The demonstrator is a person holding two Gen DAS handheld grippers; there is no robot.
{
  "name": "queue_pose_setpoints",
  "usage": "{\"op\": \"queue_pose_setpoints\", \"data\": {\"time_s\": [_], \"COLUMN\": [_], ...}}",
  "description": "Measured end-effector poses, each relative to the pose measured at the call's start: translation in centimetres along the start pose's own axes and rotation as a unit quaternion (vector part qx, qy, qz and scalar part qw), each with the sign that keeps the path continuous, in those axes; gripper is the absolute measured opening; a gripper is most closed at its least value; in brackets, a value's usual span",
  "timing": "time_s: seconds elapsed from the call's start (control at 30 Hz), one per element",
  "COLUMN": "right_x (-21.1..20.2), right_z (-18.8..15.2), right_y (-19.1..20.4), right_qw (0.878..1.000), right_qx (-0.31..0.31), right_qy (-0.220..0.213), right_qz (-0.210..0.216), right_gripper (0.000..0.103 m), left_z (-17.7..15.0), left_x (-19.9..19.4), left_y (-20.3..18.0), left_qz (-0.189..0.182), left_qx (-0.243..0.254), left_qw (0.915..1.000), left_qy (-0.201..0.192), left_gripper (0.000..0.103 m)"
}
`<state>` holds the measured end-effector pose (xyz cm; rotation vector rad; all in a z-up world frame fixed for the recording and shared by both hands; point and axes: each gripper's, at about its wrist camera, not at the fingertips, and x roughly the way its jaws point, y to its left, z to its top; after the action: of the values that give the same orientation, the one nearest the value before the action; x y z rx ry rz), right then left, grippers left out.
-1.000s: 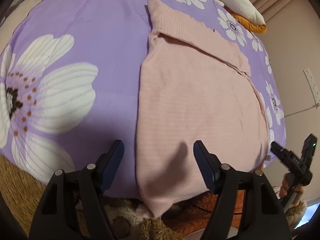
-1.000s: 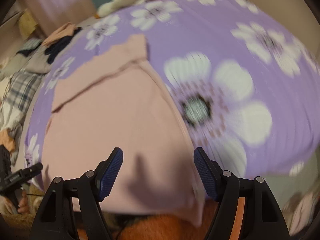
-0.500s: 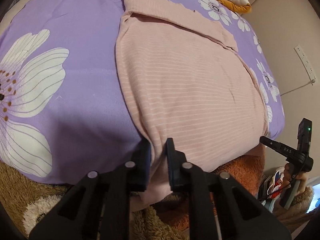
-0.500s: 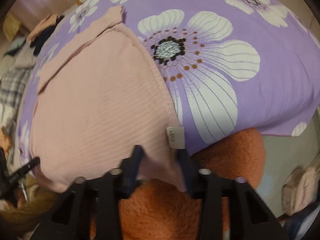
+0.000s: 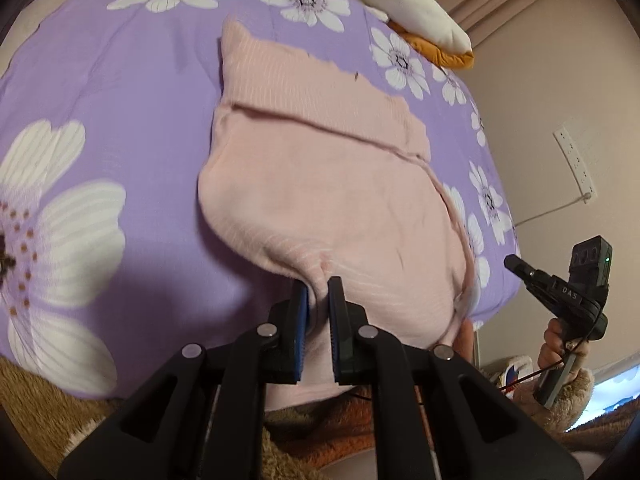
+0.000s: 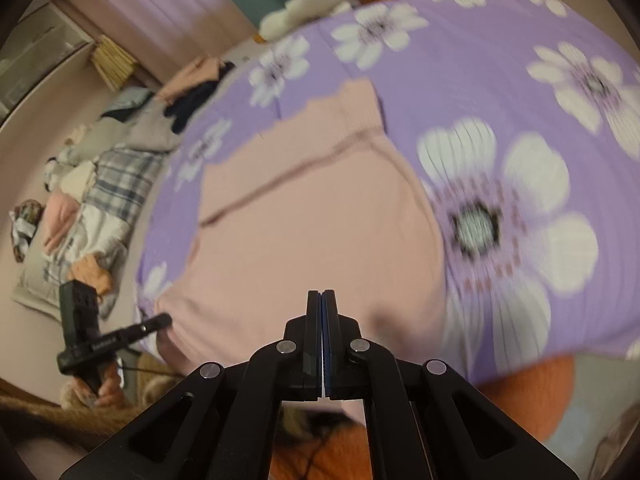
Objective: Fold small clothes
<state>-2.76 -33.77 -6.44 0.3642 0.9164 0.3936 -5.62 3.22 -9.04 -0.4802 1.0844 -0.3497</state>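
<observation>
A pink ribbed garment [image 5: 328, 176] lies flat on a purple flowered bedspread [image 5: 100, 92], its far end folded over into a band. My left gripper [image 5: 318, 284] is shut on the near left corner of the hem, and the cloth puckers and lifts there. In the right wrist view the same pink garment [image 6: 312, 216] fills the middle. My right gripper [image 6: 322, 294] is shut on its near hem at the right corner. The right gripper also shows in the left wrist view [image 5: 516, 262], at the bed's right edge.
A white and orange pillow pile [image 5: 420, 12] sits at the far end of the bed. Loose clothes and a plaid cloth [image 6: 100, 200] lie on the floor to the left. An orange fuzzy blanket [image 6: 528, 392] hangs below the bed's near edge. A wall socket [image 5: 576, 160] is at the right.
Both grippers went from wide open to shut on the near hem corners. The near edge has risen off the bed and moved away from me.
</observation>
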Motion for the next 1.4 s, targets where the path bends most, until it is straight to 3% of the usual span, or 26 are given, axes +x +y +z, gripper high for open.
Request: {"op": "queue_pose_setpoints", "data": {"time_s": [0.13,0.27,0.37,0.43,0.47,0.7,0.83,0.87,0.93,1.0,1.13,1.4], "right_x": [0.7,0.7,0.8,1.0,1.1,3.6,5.2,5.4,5.3,4.7,2.5,0.7], "right_z": [0.2,-1.4,-2.9,-4.4,-5.0,-8.2,-8.3,-8.2,-8.1,-7.7,-5.7,2.0], "right_y": [0.2,-1.4,-2.7,-3.0,-3.1,-2.2,-1.7,-1.5,-1.2,-1.2,-1.2,-0.3], "right_qw": [0.999,0.995,0.992,0.989,0.989,0.982,0.977,0.977,0.975,0.978,0.988,0.999], "right_qx": [-0.008,-0.001,0.028,0.046,0.051,0.072,0.061,0.052,0.034,0.031,0.04,0.036], "right_qy": [0.008,0.033,0.057,0.073,0.08,0.147,0.167,0.167,0.167,0.157,0.122,0.024], "right_qz": [-0.031,-0.091,-0.105,-0.116,-0.118,-0.096,-0.114,-0.125,-0.141,-0.131,-0.084,0.003], "right_gripper": [0.001,0.002,0.017,0.043,0.043,0.043,0.041,0.037,0.011,0.01,0.009,0.009], "left_z": [1.0,1.3,1.9,2.0,2.0,2.0,2.0,2.1,2.1,2.4,2.9,5.3], "left_x": [0.2,0.3,0.4,0.5,0.7,1.0,1.1,1.1,1.2,1.0,0.6,0.4], "left_y": [-0.7,-0.5,-0.4,-0.4,-0.4,-0.2,-0.2,-0.2,0.1,0.6,0.9,0.9], "left_qz": [-0.002,-0.009,-0.006,-0.005,-0.002,0.004,0.005,0.006,0.011,0.024,-0.001,0.008], "left_qx": [0.005,-0.002,-0.001,0.001,0.003,0.001,0.004,0.005,0.002,-0.003,-0.014,-0.012], "left_qw": [1.0,0.9999,1.0,1.0,1.0,1.0,1.0,0.9999,0.9999,0.9996,0.9998,0.9995], "left_qy": [-0.006,-0.007,-0.004,-0.004,-0.004,-0.004,-0.005,-0.006,-0.008,-0.015,-0.013,-0.03], "left_gripper": [0.008,0.008,0.008,0.008,0.008,0.008,0.008,0.008,0.007,0.007,0.007,0.007]}}
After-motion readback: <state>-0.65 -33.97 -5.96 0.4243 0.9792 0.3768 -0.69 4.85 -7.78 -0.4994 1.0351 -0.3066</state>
